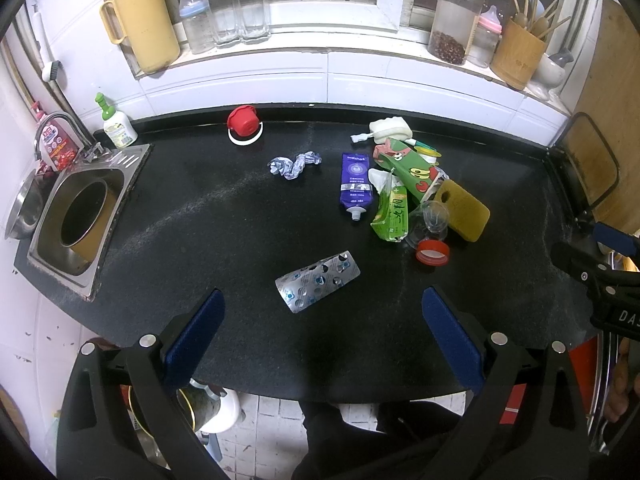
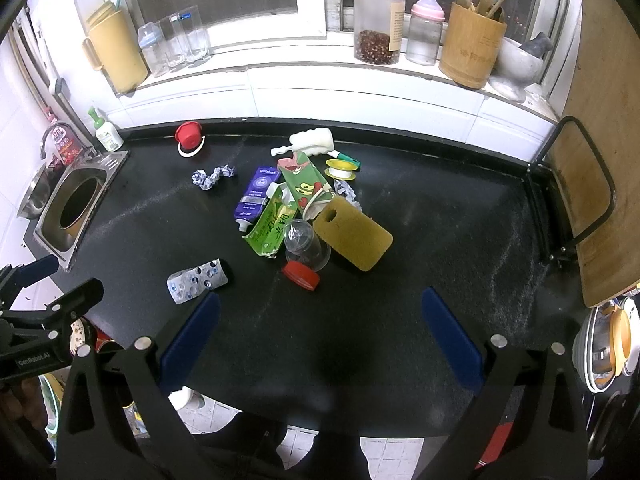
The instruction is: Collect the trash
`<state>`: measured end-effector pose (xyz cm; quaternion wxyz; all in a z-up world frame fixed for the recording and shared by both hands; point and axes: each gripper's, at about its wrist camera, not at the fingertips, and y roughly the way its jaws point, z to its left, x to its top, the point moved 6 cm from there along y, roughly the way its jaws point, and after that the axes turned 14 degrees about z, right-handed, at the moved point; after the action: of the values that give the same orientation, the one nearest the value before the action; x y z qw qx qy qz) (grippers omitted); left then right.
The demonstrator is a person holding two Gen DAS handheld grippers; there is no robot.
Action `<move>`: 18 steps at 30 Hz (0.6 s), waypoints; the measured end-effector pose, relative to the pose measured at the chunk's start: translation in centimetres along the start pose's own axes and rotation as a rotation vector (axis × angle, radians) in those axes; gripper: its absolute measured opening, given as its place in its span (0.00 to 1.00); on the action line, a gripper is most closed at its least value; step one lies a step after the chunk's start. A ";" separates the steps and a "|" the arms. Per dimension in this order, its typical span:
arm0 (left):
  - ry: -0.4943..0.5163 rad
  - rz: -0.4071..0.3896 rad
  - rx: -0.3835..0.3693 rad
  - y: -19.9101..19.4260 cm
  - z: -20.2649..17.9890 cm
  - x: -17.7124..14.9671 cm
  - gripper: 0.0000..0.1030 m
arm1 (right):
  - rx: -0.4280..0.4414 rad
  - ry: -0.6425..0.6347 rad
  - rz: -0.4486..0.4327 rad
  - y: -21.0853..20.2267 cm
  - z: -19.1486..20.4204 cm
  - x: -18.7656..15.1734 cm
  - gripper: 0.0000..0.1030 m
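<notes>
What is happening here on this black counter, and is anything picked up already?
A person holds two claws above the counter to collect trash. Both the left claw and the right claw are open and hold nothing. The litter lies untouched: a blister pack nearest the left claw, a purple tube, a crumpled wrapper, and a pile with green cartons, a sponge and a red lid.
</notes>
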<state>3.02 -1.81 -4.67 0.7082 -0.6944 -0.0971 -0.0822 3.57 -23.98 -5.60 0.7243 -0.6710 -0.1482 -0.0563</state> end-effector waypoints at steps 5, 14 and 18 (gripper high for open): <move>-0.003 0.002 -0.001 0.1 0.0 0.0 0.93 | 0.000 -0.001 0.001 0.0 0.0 0.1 0.95; -0.004 0.015 -0.007 1.2 -0.3 0.6 0.93 | 0.008 -0.002 0.013 0.7 -0.1 1.2 0.95; 0.000 0.026 -0.017 2.4 0.0 1.7 0.93 | 0.043 -0.014 -0.006 2.0 -0.9 2.1 0.95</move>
<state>5.26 -1.71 -6.61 0.7033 -0.7016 -0.0874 -0.0739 6.29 -24.45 -6.94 0.7373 -0.6552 -0.1566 -0.0505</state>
